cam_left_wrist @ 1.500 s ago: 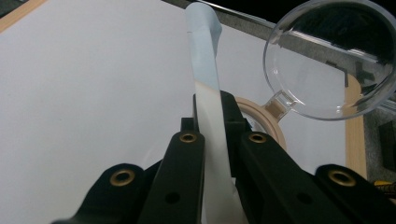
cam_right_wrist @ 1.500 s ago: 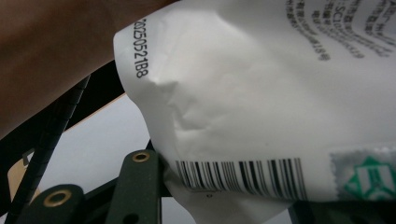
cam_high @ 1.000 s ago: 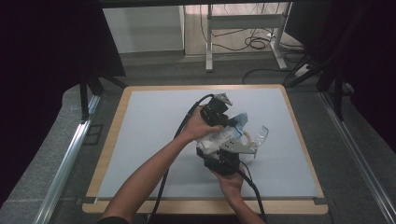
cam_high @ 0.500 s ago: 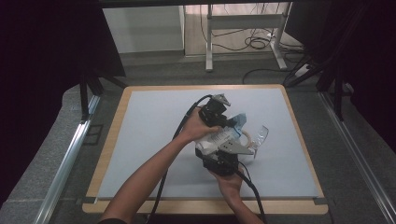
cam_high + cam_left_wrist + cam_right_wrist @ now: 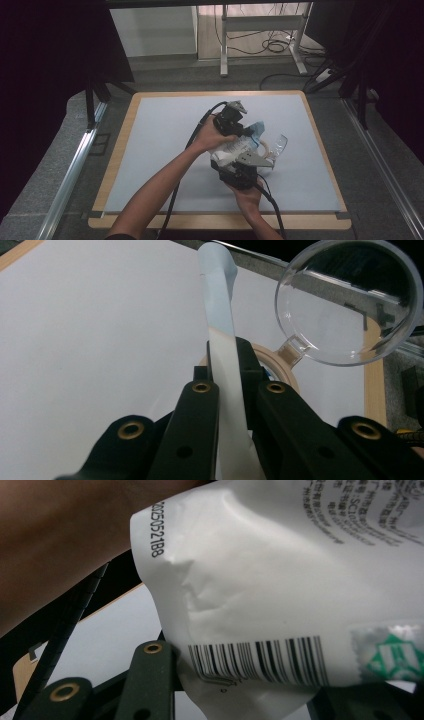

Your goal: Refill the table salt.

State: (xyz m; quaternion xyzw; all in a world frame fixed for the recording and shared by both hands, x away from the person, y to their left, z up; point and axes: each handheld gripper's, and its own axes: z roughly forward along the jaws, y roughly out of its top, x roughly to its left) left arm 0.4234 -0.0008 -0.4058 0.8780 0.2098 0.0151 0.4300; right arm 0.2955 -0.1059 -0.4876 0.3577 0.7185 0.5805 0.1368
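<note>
Over the grey table mat (image 5: 150, 150), both grippers are pinching one white packet (image 5: 239, 146): left gripper (image 5: 227, 385) clamping its far edge, right gripper (image 5: 240, 680) its near, barcoded end.

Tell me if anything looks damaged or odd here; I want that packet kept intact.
No tear shows. The white packet is dented and creased above its barcode, pinched between both grippers, left and right. A clear lens lies just beyond it.
</note>
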